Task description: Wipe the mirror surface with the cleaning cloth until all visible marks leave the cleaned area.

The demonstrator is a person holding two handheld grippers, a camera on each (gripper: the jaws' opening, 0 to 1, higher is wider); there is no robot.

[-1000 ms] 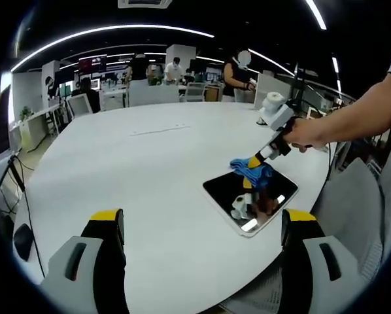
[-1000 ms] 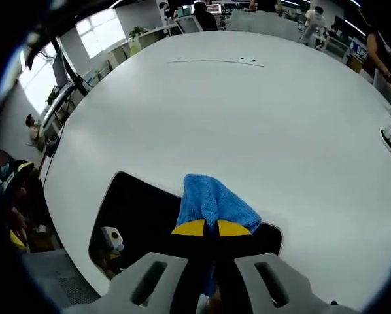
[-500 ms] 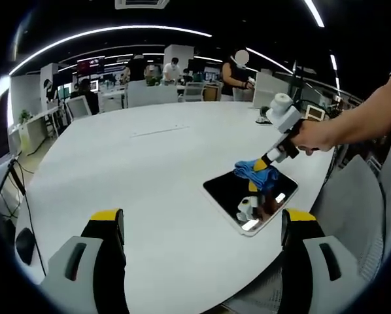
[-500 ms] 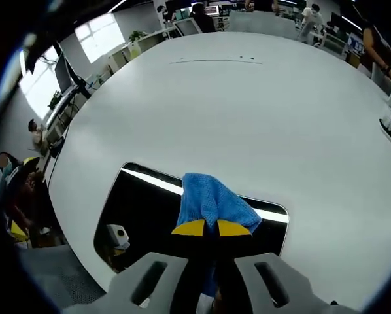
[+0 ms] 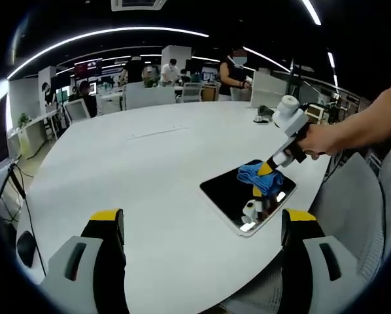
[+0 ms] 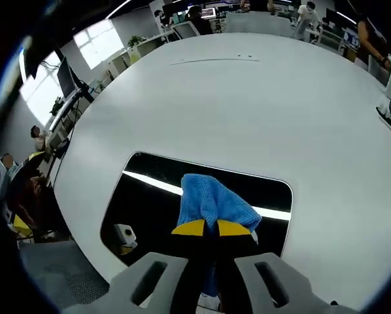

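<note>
- Your right tool (image 6: 205,229) is clamped on the blue cleaning cloth (image 6: 212,201), lower centre of the right gripper view, yellow tips together with the cloth bunched ahead of them.
- Cloth sits over the mirror (image 6: 150,209), a dark rounded rectangle on the white tabletop (image 6: 248,111), reflecting a bright ceiling light strip.
- In the left gripper view, the right tool (image 5: 269,171) holds the cloth (image 5: 256,175) on the mirror (image 5: 228,193) at centre right, near the tabletop (image 5: 150,170) edge.
- Your left tool (image 5: 202,226) is spread wide, nothing between the jaws, well apart from the mirror.
- No readable labels or writing.
</note>
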